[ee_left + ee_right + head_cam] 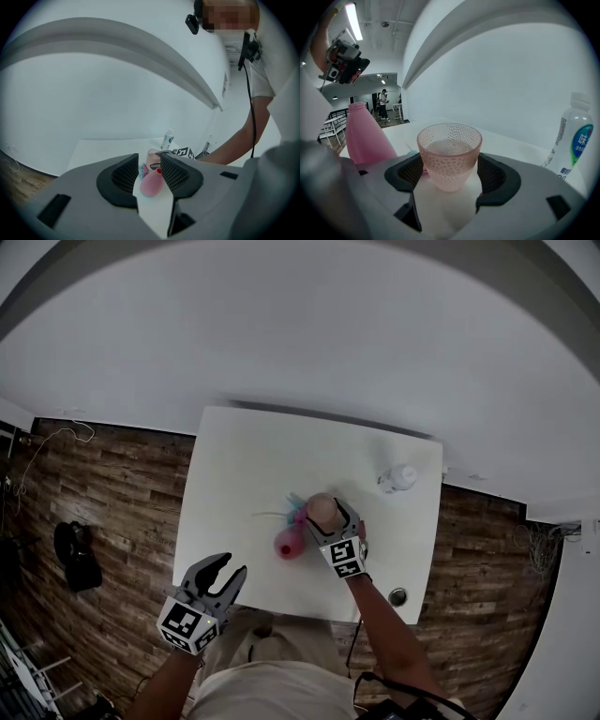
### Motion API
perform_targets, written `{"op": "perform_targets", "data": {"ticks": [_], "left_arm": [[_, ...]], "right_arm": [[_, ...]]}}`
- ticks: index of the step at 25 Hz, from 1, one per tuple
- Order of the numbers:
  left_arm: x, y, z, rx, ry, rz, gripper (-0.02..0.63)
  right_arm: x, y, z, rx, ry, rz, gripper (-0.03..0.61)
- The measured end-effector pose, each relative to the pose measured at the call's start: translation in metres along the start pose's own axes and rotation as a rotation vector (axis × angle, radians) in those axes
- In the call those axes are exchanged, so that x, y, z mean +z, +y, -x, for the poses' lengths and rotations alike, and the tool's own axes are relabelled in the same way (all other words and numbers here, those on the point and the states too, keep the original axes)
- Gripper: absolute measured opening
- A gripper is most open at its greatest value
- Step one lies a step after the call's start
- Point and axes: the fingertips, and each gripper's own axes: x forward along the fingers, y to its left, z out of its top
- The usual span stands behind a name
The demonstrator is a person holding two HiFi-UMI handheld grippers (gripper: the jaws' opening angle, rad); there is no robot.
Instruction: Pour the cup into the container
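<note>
A pink dimpled glass cup (322, 510) (449, 157) stands upright on the white table (234, 474), with what looks like liquid inside. My right gripper (324, 516) (450, 165) has a jaw on each side of it, the pads close to its walls; I see no firm press. Just left of the cup is a pink bottle-shaped container (289, 542) (365, 138) (152, 183). My left gripper (231, 565) (149, 164) hangs open and empty at the table's front left edge, pointing toward the container and the cup (153, 157).
A clear plastic water bottle (397, 477) (574, 136) (168, 139) stands at the table's far right. Small teal items (296, 505) lie behind the pink container. A small round metal piece (398, 596) sits near the front right corner. A black bag (75, 554) is on the wooden floor, left.
</note>
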Motion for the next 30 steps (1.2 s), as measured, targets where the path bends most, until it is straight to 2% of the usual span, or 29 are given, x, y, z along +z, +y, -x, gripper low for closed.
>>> {"op": "perform_targets", "data": {"ticks": [3,7,16,22,30], "left_arm": [[-0.003,0.000,0.003,0.003,0.003,0.005,0.141],[-0.008,0.004,0.004,0.012,0.008,0.015,0.141],[-0.011,0.007,0.004,0.023,0.014,0.020,0.140],[-0.015,0.010,0.001,0.029,0.024,0.020,0.140],[-0.019,0.012,-0.005,0.013,0.033,0.020,0.140]], "right_arm": [[0.002,0.001,-0.001,0.004,-0.012,-0.005,0.342],[0.001,0.006,-0.006,0.025,-0.023,-0.016,0.394],[0.009,0.001,-0.011,0.035,-0.049,0.002,0.396],[0.006,0.004,-0.009,0.165,-0.038,0.109,0.396],[0.013,0.009,-0.004,0.396,0.000,0.289,0.396]]}}
